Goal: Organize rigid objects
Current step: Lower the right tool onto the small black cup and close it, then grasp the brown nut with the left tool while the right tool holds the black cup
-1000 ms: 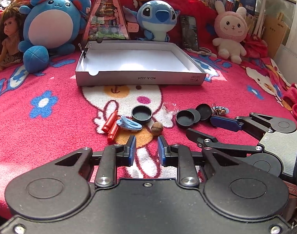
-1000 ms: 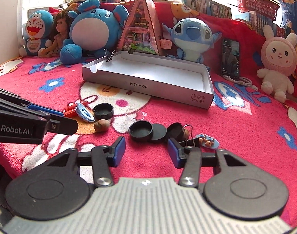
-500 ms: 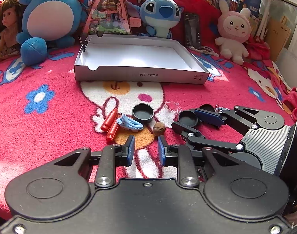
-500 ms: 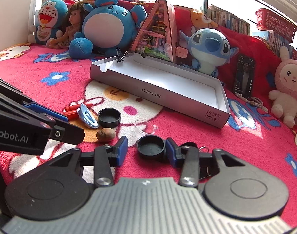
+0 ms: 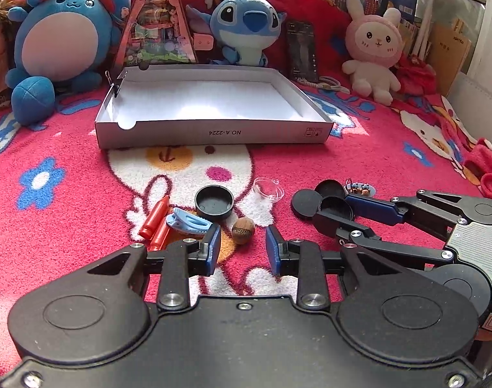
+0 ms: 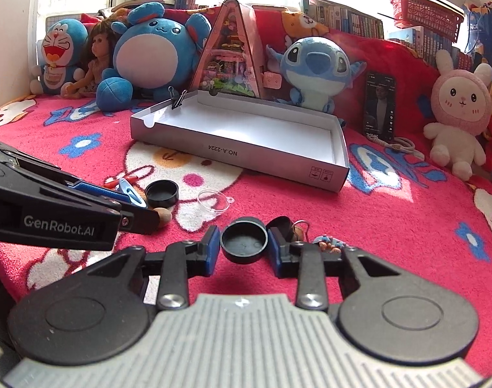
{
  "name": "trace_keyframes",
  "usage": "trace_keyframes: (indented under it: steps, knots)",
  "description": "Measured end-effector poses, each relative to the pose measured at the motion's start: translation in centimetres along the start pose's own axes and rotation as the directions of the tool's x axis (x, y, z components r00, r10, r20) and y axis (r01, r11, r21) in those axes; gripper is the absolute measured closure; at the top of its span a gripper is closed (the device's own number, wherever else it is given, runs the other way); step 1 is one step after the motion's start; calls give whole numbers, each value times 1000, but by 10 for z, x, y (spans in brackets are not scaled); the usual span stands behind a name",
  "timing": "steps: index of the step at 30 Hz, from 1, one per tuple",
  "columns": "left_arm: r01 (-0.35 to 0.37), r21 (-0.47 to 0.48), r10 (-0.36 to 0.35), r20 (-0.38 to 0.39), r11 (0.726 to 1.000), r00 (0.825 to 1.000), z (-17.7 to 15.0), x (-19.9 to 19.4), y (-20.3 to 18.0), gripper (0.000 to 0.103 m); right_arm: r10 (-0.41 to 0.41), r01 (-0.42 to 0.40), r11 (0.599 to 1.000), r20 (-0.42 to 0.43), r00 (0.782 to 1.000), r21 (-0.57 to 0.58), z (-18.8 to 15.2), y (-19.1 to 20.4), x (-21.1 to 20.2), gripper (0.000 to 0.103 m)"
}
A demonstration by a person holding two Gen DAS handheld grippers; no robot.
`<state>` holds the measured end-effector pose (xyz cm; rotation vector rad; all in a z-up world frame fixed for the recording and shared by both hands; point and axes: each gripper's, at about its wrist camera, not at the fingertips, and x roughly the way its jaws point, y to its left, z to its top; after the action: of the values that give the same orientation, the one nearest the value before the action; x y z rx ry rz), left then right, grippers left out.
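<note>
My right gripper (image 6: 244, 246) has its jaws closing on a round black cap (image 6: 244, 242), with both blue pads against its sides; it hangs just above the red blanket. The left wrist view shows the same right gripper (image 5: 338, 214) and held cap (image 5: 336, 208). My left gripper (image 5: 242, 249) has its jaws opening, with nothing between them; a brown nut (image 5: 243, 230) lies just ahead of its tips. Near it lie a blue hair clip (image 5: 189, 224), red crayons (image 5: 155, 218), another black cap (image 5: 213, 202) and a clear dome (image 5: 268, 188). The shallow white box (image 5: 213, 135) stands behind them.
A flat black lid (image 5: 305, 202), a further black cap (image 5: 330, 189) and a small keyring charm (image 5: 360, 189) lie by the right gripper. Plush toys, a doll, a triangular display case (image 5: 158, 26) and a phone (image 5: 302, 50) line the back.
My right gripper moved forward around the black cap and narrowed its jaws onto it, then lifted it slightly. The left jaws widened a little; the left hand stayed in place.
</note>
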<state>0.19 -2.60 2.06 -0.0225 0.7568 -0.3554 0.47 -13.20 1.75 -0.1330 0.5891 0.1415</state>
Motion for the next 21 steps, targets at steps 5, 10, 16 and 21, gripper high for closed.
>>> trace_keyframes:
  steps: [5, 10, 16, 21]
  knots:
    - [-30, 33, 29, 39, 999, 999, 0, 9, -6, 73, 9, -8, 998, -20, 1000, 57, -3, -9, -6, 65]
    - [-10, 12, 9, 29, 1000, 1000, -2, 19, -2, 70, 24, -22, 996, -31, 999, 81, -9, -10, -8, 65]
    - [-26, 40, 24, 41, 999, 999, -8, 24, -4, 69, 12, -9, 996, -34, 999, 93, -15, -8, -5, 62]
    - [-32, 38, 30, 47, 999, 998, -9, 26, -5, 68, -7, 8, 994, -11, 1000, 105, -18, -8, -6, 58]
